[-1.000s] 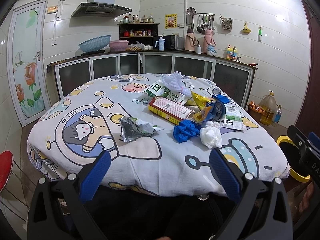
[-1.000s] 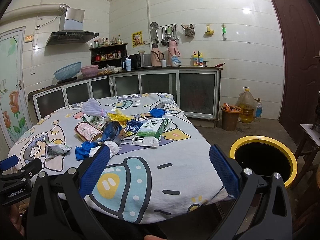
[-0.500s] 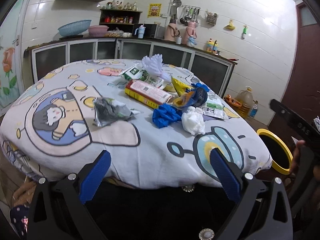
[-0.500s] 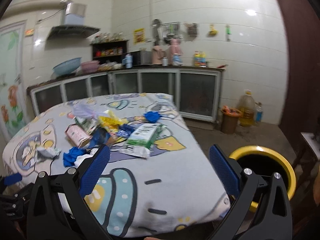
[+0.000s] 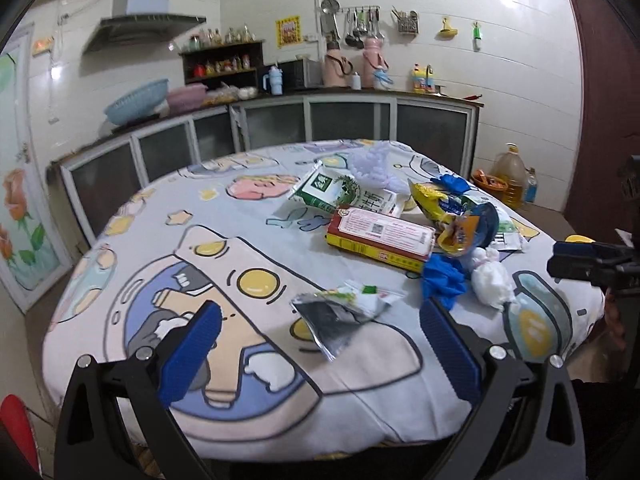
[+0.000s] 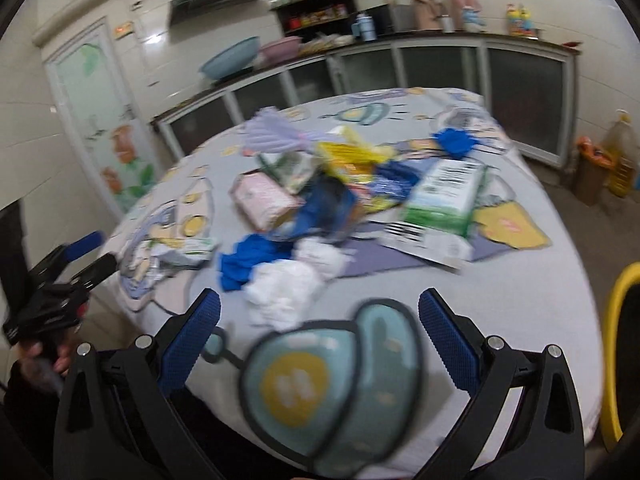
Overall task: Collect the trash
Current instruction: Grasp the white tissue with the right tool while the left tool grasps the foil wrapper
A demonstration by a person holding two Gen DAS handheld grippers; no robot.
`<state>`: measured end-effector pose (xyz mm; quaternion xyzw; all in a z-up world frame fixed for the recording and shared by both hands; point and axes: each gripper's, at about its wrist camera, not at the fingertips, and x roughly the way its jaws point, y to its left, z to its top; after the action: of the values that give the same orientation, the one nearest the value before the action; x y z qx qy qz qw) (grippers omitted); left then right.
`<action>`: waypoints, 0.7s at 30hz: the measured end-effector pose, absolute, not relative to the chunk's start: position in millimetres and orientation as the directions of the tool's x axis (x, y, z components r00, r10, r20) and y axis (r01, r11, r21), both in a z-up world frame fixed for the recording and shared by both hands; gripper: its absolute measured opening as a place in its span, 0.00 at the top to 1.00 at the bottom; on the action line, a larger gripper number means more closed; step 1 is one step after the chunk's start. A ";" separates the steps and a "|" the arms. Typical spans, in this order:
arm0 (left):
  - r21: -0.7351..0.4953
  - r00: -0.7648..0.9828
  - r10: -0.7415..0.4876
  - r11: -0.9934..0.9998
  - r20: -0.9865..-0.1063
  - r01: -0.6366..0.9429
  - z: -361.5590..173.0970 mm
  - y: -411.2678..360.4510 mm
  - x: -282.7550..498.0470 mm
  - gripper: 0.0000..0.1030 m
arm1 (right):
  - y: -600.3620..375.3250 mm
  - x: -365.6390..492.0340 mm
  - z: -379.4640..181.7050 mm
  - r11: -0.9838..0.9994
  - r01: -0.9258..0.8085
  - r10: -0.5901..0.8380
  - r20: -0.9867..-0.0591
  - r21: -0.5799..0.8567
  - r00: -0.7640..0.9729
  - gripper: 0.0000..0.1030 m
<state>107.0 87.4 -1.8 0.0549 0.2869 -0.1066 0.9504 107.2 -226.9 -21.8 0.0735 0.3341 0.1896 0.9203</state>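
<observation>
Trash lies on a round table under a cartoon-print cloth (image 5: 224, 256). In the left wrist view my left gripper (image 5: 320, 354) is open over the near edge, with a torn silver wrapper (image 5: 334, 314) just beyond its fingertips. Further right lie a crumpled blue glove (image 5: 442, 280), a white tissue wad (image 5: 490, 280) and a red-and-yellow box (image 5: 380, 238). In the blurred right wrist view my right gripper (image 6: 320, 344) is open above the table edge, close to the white tissue wad (image 6: 286, 286) and the blue glove (image 6: 244, 258). A green-and-white milk pouch (image 6: 446, 194) lies beyond.
A yellow-rimmed black bin (image 6: 620, 344) stands on the floor right of the table. Kitchen cabinets (image 5: 352, 124) run along the far wall, with an oil jug (image 5: 510, 174) and a small basket on the floor. A red stool (image 5: 16, 428) is at the lower left.
Both grippers have moved forward over the table edge and tilted down toward the trash. The silver wrapper and the tissue wad are now much closer. Both stay open.
</observation>
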 end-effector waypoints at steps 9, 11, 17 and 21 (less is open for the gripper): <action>-0.061 0.747 -0.226 0.968 -0.626 0.241 -26.9 98.2 155.8 0.07 | -195.0 127.1 -33.5 0.917 -0.343 0.388 -0.655 0.203 0.649 0.07; -0.091 0.738 -0.233 0.969 -0.633 0.228 -31.2 99.3 165.8 0.07 | -193.5 132.6 -37.2 0.916 -0.346 0.390 -0.662 0.204 0.641 0.07; -0.104 0.710 -0.289 0.951 -0.642 0.292 -41.2 83.9 184.4 0.07 | -187.5 146.9 -49.3 0.912 -0.351 0.393 -0.689 0.210 0.609 0.07; -0.138 0.685 -0.317 0.943 -0.656 0.304 -49.7 78.3 195.0 0.07 | -187.5 153.6 -54.2 0.913 -0.335 0.395 -0.699 0.231 0.595 0.08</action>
<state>195.0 78.3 -49.7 -0.0089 0.3592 -0.1690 0.9178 153.6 -187.5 -54.2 0.0379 0.4006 0.2045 0.8923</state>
